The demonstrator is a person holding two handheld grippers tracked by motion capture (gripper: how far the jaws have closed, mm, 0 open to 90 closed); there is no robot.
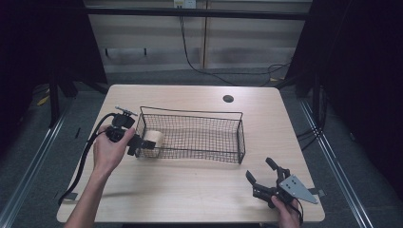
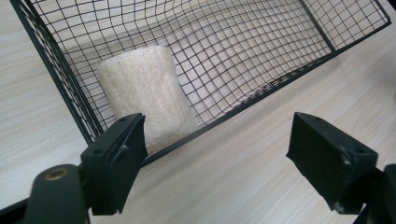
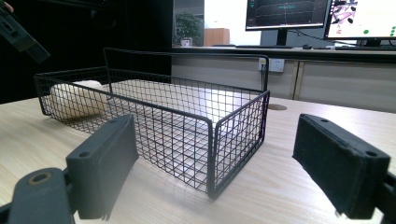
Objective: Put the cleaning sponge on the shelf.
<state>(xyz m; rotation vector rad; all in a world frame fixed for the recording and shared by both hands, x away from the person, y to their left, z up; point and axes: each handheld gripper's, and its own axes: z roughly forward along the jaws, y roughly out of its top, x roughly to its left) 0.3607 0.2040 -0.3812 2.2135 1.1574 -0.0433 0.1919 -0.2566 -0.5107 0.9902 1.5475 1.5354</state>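
Foam roll in wire basket, both grippers empty

Status: deposit looks done, judging by how things lie. Foam roll [image 1: 154, 138] lies on its side inside wire basket [image 1: 190, 135], at basket's left end, against the end wall. Nothing else in the basket. Left to do, as far as can be judged: prob. only clearing the left gripper from the basket side; no other loose item on table [image 1: 190, 190] to load.

Item 1, left gripper [image 1: 140, 145]: held in person's left hand [image 1: 110, 151], at basket's left end, outside the mesh, jaw tips close to or at the wall; contact can't be told from high view. Jaws apart, nothing between pads. In left gripper view the pads [image 2: 119, 161] stand wide, bare tabletop between them. Cable trails back along forearm.

Item 2, foam roll vs. left gripper: roll [image 2: 147, 95] sits just beyond the left-hand pad in that view, separated from it by the basket's side wall [image 2: 70, 88]. Mesh is between tool and roll; not touching. White, soft-looking, short cylinder, slightly tilted.

Item 3, wire basket: black, rectangular, mid-table, upright, long side facing the person. Right gripper view shows roll [image 3: 74, 100] at far left end, rest of floor bare.

Item 4, right gripper [image 1: 261, 175]: in right hand [image 1: 287, 211] at table's near right corner, well apart from basket and roll. Jaws wide apart, empty; pads [image 3: 105, 165] frame the basket's near corner [image 3: 212, 158]. Grey three-cornered plate on top.
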